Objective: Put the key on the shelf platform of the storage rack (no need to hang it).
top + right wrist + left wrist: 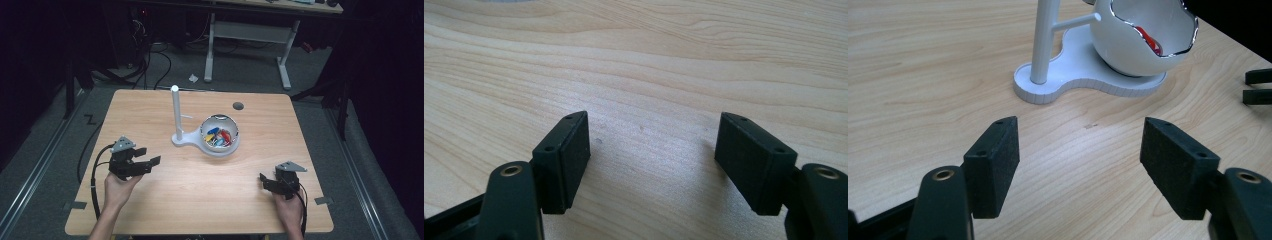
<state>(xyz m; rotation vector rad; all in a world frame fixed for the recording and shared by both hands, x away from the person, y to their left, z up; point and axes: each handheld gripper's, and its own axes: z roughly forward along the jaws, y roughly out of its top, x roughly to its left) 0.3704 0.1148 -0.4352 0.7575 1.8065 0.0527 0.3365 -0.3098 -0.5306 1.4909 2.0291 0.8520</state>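
Observation:
A white stand has a tall post point(176, 112) and a flat base point(1068, 82) that carries a white bowl point(220, 150) at the table's middle. The bowl point(1128, 50) holds several small coloured pieces point(218, 136); a red one point(1150, 40) shows over its rim. My left gripper point(151, 155) hovers low at the left front, pointing at the stand, open and with nothing in it point(1080, 135). My right gripper point(262, 181) rests at the right front, open over bare wood point(651, 125). Its jaw tips show at the edge of the left gripper view as the right gripper point(1248, 86).
A grey round plug point(238, 105) sits in the wooden tabletop point(200, 200) behind the bowl. Beyond the table stand a white-legged desk point(247, 32) and floor cables point(150, 60). A black cable point(95, 175) loops from the left gripper over the table's left edge.

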